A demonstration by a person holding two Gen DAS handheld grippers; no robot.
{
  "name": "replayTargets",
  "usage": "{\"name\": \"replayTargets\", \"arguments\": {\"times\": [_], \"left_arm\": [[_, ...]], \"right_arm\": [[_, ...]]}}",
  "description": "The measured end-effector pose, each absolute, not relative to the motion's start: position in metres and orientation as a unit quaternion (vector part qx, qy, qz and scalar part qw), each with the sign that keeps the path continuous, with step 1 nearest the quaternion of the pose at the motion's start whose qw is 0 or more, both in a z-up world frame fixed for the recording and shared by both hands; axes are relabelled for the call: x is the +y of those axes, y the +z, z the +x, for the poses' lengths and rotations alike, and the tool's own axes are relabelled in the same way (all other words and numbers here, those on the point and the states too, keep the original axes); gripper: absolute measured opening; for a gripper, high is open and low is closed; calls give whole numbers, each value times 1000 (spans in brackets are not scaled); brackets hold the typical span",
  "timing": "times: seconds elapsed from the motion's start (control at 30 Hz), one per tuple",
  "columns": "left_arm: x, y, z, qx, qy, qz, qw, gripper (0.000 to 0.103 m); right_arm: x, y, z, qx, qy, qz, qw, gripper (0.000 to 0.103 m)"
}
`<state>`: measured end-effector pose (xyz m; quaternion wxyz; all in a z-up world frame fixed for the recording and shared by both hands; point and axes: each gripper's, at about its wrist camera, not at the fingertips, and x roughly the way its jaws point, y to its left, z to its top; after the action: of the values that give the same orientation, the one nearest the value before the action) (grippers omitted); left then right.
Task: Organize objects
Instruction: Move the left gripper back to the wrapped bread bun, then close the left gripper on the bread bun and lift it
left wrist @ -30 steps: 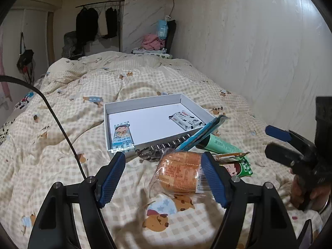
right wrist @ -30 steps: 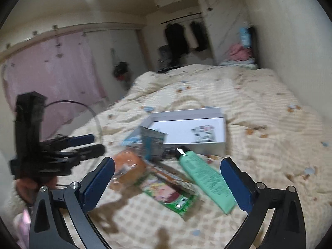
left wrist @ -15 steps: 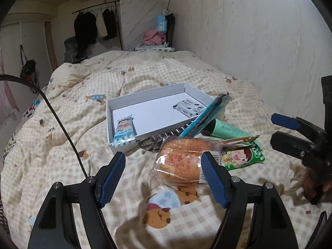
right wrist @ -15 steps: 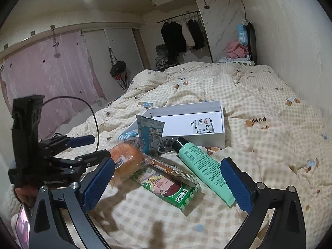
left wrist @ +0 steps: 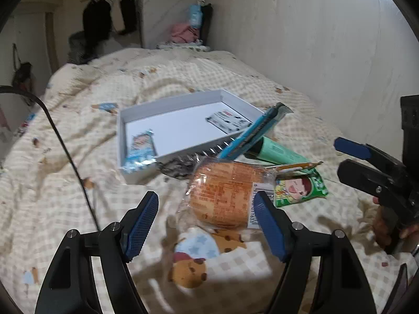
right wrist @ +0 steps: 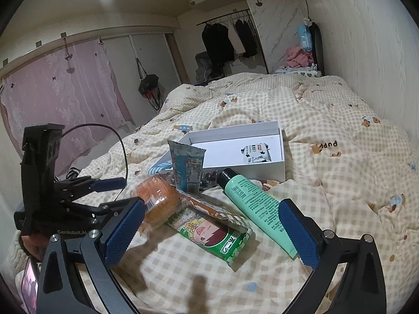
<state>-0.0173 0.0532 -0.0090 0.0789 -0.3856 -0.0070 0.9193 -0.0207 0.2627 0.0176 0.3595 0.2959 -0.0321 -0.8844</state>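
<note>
Moved: left gripper (left wrist: 205, 221) closer to bread bun pack (left wrist: 222, 193), now just ahead between jaws
Left jaws: apart, empty
Right gripper (right wrist: 209, 231): jaws apart, empty
Ahead of right jaws: green snack pack (right wrist: 212, 235), mint tube (right wrist: 258, 209)
White box (right wrist: 251, 170): beyond jaws, on bed (right wrist: 340, 157)

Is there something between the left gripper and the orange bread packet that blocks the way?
Nothing visible. The left gripper is open, and the orange bread packet lies just ahead between its fingers on the bedcover.
</note>
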Motion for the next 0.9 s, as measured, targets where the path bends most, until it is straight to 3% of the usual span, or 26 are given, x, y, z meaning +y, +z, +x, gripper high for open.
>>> {"name": "replayTargets", "arguments": {"times": [0.7,0.9], "left_arm": [[66,11,-35,-12,885,-415,210,82],[92,0,-51,62,866,-463,176,84]], "right_arm": [[261,12,-24,-35,-879,310,361,103],[262,12,-24,-38,-879,309,361,103]]}}
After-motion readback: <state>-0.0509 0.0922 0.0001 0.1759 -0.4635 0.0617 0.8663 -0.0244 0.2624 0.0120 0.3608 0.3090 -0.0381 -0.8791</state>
